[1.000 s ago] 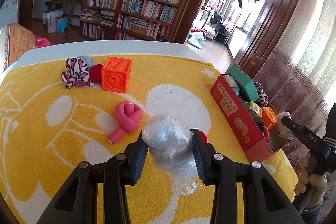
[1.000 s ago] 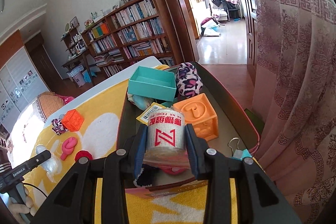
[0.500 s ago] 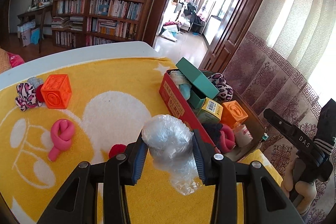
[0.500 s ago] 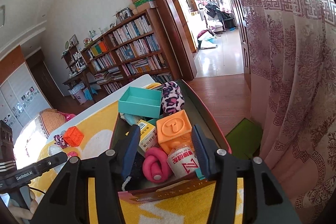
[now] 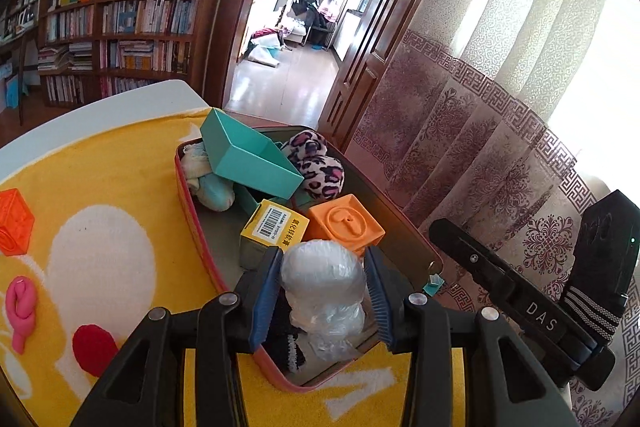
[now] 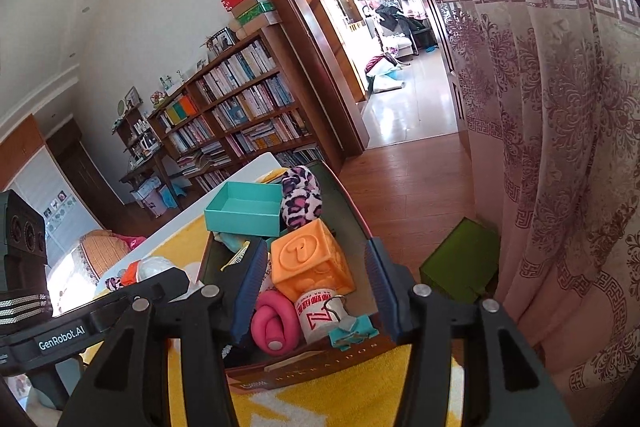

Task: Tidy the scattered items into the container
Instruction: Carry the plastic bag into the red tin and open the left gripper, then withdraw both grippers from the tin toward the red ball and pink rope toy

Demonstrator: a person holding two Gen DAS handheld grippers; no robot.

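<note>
Over the near end of the red box (image 5: 188, 211), at six o'clock, the left gripper (image 5: 322, 291) pinches a crinkly plastic bundle (image 5: 322, 273); it looks light, soft and slippery, best squeezed across its round middle. The right gripper (image 6: 316, 295) hangs spread and empty.

The cloth (image 5: 120, 171) is yellow with white shapes; the container (image 5: 188, 203) red-walled. Inside – a teal box (image 5: 248, 155), an orange cube (image 5: 346, 223), a pink-and-black leopard-spotted plush (image 5: 320, 171). On the cloth – a pink knot (image 5: 22, 307), a red disc (image 5: 94, 347).
</note>
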